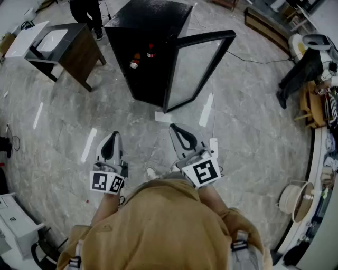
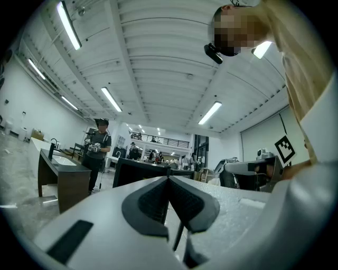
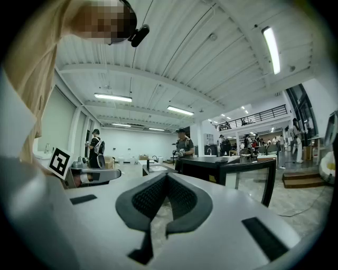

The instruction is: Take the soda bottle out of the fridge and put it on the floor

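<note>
A black fridge (image 1: pixel 150 47) stands on the floor ahead of me, its glass door (image 1: pixel 198 68) swung open to the right. On its shelves I see a red-capped bottle (image 1: pixel 151 51) and a second bottle (image 1: pixel 134 63) with an orange and white top; they are too small to tell which is the soda. My left gripper (image 1: pixel 112 136) and right gripper (image 1: pixel 175 128) are held side by side near my body, well short of the fridge. Both are shut with nothing between the jaws. The left gripper (image 2: pixel 168 179) and the right gripper (image 3: pixel 167 176) point towards the fridge (image 3: pixel 211 164).
A dark table with a white sink (image 1: pixel 66 42) stands left of the fridge, and a person (image 1: pixel 87 13) stands behind it. A white sheet (image 1: pixel 163 116) lies on the floor by the door's foot. A cable, shelves and a spool (image 1: pixel 294 199) are at the right; a white box (image 1: pixel 16 227) sits lower left.
</note>
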Available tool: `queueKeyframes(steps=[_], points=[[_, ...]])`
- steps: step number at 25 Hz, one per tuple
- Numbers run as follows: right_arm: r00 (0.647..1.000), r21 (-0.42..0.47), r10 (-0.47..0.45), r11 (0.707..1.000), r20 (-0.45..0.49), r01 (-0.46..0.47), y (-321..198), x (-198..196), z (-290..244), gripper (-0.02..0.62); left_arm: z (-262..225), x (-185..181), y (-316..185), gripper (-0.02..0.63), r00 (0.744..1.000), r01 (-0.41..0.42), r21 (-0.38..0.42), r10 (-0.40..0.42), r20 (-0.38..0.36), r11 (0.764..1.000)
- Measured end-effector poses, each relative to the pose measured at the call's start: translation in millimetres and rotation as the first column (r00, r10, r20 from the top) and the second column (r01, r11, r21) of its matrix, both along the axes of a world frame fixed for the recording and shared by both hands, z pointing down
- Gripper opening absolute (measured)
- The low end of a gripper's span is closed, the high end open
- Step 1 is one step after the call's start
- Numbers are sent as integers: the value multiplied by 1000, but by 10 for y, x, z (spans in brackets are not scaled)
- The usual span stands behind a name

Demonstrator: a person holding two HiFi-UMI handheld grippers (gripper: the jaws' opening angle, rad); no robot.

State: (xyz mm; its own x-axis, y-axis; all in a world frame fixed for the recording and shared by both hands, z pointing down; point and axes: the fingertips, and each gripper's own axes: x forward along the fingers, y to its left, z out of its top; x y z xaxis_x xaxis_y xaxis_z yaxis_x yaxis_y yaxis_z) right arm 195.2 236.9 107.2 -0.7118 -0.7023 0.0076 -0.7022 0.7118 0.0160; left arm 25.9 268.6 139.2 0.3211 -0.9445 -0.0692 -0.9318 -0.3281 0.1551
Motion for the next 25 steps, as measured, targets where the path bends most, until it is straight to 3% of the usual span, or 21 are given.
queueKeyframes(steps=[9,14,25], points=[[1000,-6,-10,1000,7,10,77,89,8,-2,48,139,109,3,1000,1,-15,-1,-8,1000],[998,-78,-20,997,57,25,136,169,125,0,66,142,141,3,1000,-1,-16,0,-12,1000],[1000,-67,28,997,11,-28,166,88,196,0,229,-25,117,3,999,-18,-29,17,-35,999]])
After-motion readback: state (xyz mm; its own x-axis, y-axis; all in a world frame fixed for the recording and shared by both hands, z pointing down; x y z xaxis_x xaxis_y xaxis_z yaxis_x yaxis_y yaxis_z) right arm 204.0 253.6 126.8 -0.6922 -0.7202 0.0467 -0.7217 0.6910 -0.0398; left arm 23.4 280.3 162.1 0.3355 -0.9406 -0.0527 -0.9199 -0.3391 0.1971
